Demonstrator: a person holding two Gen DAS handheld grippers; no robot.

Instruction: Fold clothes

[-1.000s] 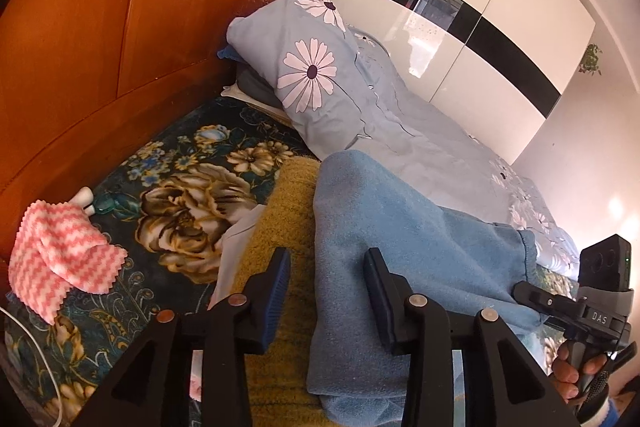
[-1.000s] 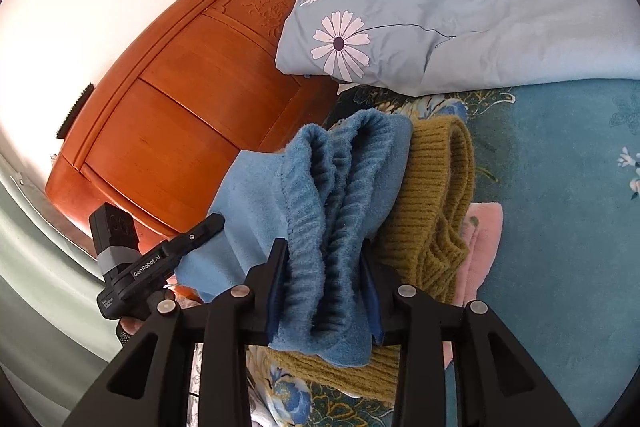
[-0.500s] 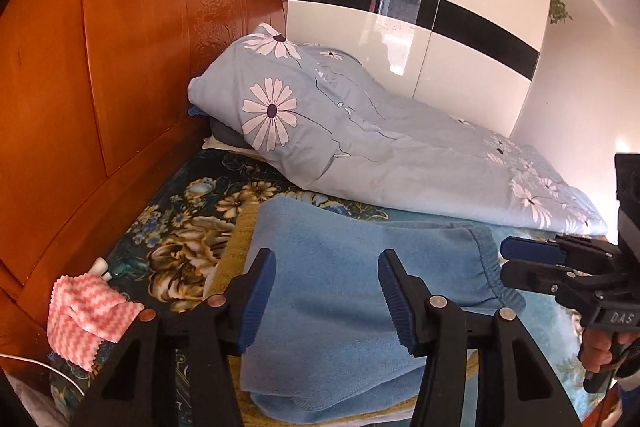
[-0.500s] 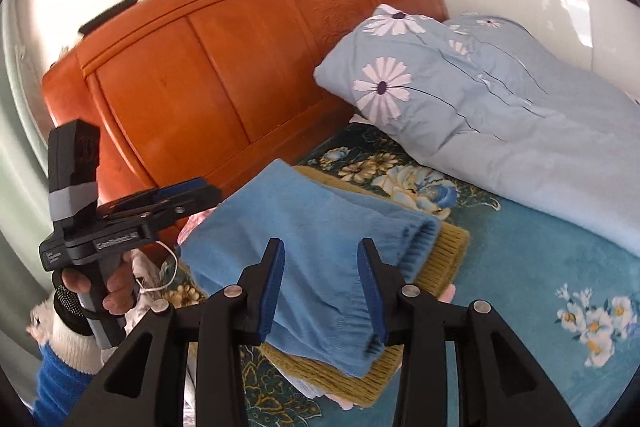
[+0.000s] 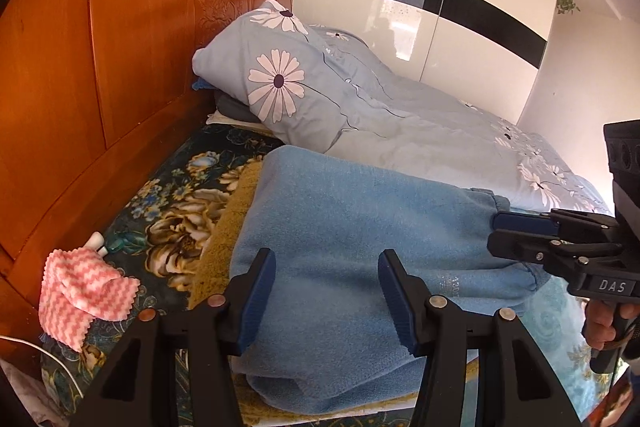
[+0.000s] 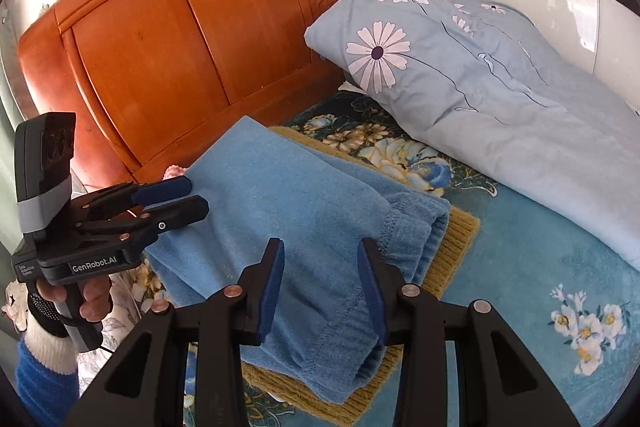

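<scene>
A folded light-blue fleece garment lies on top of a folded mustard knit sweater on the bed; it also shows in the right wrist view, with the sweater under it. My left gripper is open and empty just above the garment's near edge. My right gripper is open and empty above the garment's cuffed end. Each gripper shows in the other's view: the right one and the left one.
A wooden headboard runs along the left. A grey-blue floral duvet lies behind the stack. A pink-and-white zigzag cloth and a white cable sit at the bed's near left corner. The floral bedspread extends right.
The right gripper let go of the blue garment's cuffed end and opened. Both grippers drew back and up from the stack, and the garment now lies flat on the sweater.
</scene>
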